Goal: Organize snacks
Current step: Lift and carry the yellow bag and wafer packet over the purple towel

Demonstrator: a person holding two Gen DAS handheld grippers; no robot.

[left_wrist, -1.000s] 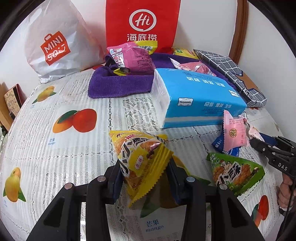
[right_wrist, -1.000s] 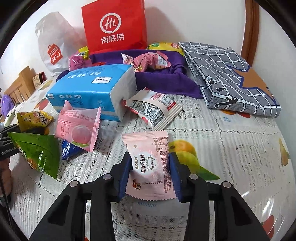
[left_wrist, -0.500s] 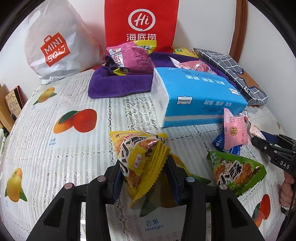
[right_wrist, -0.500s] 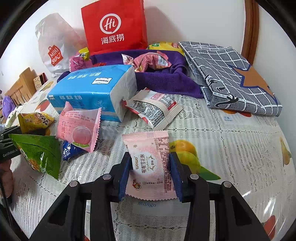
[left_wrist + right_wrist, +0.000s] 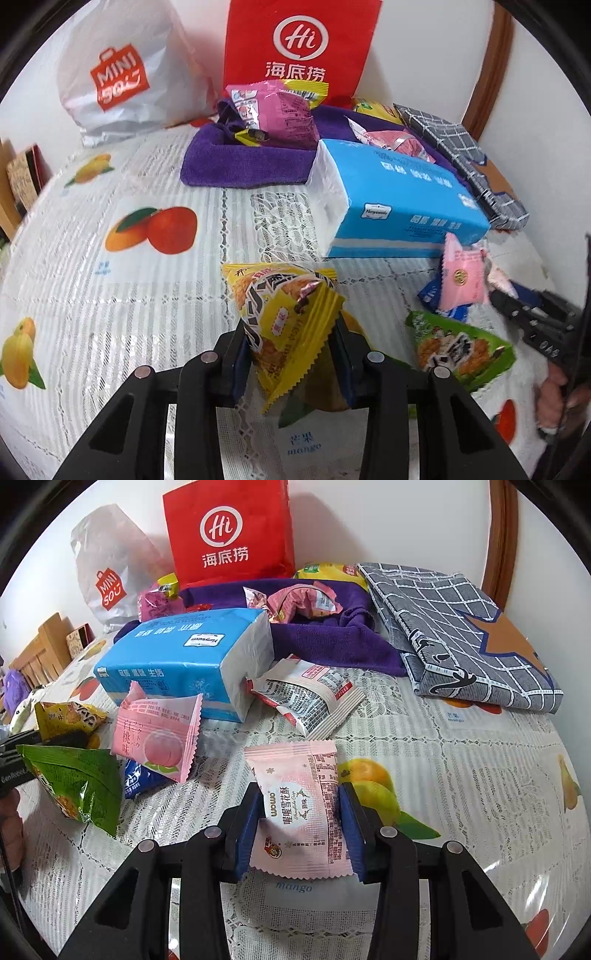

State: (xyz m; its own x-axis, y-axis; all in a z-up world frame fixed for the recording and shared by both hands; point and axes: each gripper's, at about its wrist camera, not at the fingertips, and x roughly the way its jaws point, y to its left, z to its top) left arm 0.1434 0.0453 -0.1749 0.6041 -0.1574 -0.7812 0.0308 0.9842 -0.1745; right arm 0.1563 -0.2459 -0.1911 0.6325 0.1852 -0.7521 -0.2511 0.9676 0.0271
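My left gripper (image 5: 291,354) is shut on a yellow triangular snack packet (image 5: 284,317) and holds it above the tablecloth. My right gripper (image 5: 301,830) is shut on a pale pink snowflake-crisp packet (image 5: 299,805), just above the cloth. A green triangular packet (image 5: 458,347) lies to the right of the left gripper and also shows in the right wrist view (image 5: 74,782). A pink peach packet (image 5: 157,734) leans over a small blue packet (image 5: 136,781). A white-and-red packet (image 5: 314,698) lies by the tissue pack. A purple cloth basket (image 5: 251,162) at the back holds several snacks.
A blue tissue pack (image 5: 399,206) lies mid-table in front of the basket. A red Hi paper bag (image 5: 299,44) and a white Miniso bag (image 5: 118,74) stand against the back wall. A folded grey checked cloth (image 5: 461,635) lies at the right.
The left gripper has lifted the yellow packet a little and shifted slightly forward. The right gripper holds its pink packet almost still.
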